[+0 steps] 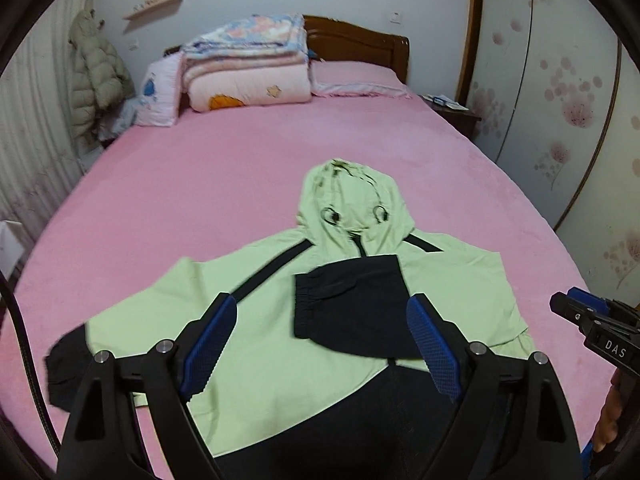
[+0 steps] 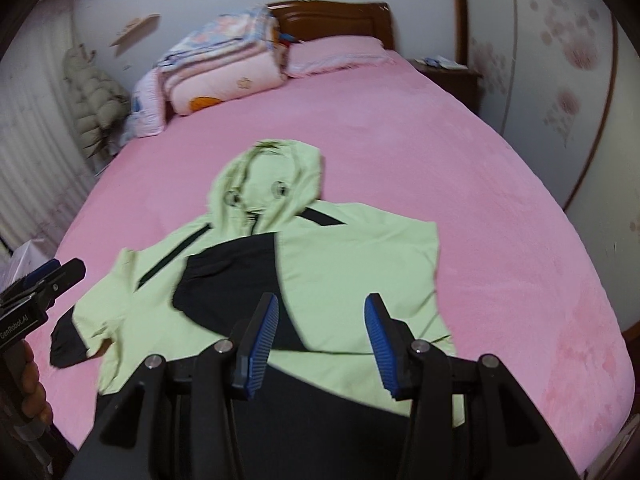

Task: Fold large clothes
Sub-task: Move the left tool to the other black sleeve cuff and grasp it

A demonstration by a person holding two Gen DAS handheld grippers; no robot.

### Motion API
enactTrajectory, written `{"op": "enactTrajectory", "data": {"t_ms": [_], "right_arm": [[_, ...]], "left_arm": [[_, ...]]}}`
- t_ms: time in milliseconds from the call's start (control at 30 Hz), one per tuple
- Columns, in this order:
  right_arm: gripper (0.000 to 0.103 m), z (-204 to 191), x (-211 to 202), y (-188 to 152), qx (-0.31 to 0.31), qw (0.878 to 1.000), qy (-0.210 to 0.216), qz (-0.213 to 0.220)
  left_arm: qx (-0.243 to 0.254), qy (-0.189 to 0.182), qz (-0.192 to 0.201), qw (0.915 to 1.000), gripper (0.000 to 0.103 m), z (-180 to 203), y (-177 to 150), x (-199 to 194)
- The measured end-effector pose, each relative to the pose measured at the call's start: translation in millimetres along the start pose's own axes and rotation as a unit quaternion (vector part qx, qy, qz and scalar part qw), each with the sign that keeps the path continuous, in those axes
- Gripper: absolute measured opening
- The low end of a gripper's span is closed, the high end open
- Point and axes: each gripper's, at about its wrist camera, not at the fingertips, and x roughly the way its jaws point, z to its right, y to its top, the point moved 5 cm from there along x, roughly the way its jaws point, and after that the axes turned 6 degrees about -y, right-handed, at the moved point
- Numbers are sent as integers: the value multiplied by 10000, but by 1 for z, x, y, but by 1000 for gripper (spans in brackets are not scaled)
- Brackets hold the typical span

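Light green hooded jacket (image 1: 256, 340) with black panels, spread front-up on the pink bed (image 1: 200, 184), hood toward the headboard; one black sleeve (image 1: 352, 304) lies folded across the chest. Left gripper (image 1: 322, 344) and right gripper (image 2: 322, 344) hang above its lower half, jaws parted, grasping nothing.

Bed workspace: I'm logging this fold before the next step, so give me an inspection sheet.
Surface: pink bed sheet, smooth.
Job's things: green and black hooded jacket lies flat; one black-cuffed sleeve folded across the chest, the other spread out.
Clutter: folded quilts and pink pillow at the headboard.
Grippers: left gripper open, empty; right gripper open, empty, both above the jacket.
Cables: black cable at the left wrist view's edge.
Surroundings: puffer coat hanging, floral wardrobe, nightstand.
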Motion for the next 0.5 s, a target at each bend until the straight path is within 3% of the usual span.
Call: {"op": "enactTrajectory", "data": {"t_ms": [200, 500], "right_arm": [[45, -60, -33, -8, -289, 9989, 330, 139], [45, -146, -51, -16, -579, 9963, 481, 419]], "left_arm": [[-180, 342, 15, 9993, 86, -45, -19, -53], [-902, 1020, 164, 9905, 86, -156, -66, -92]]}}
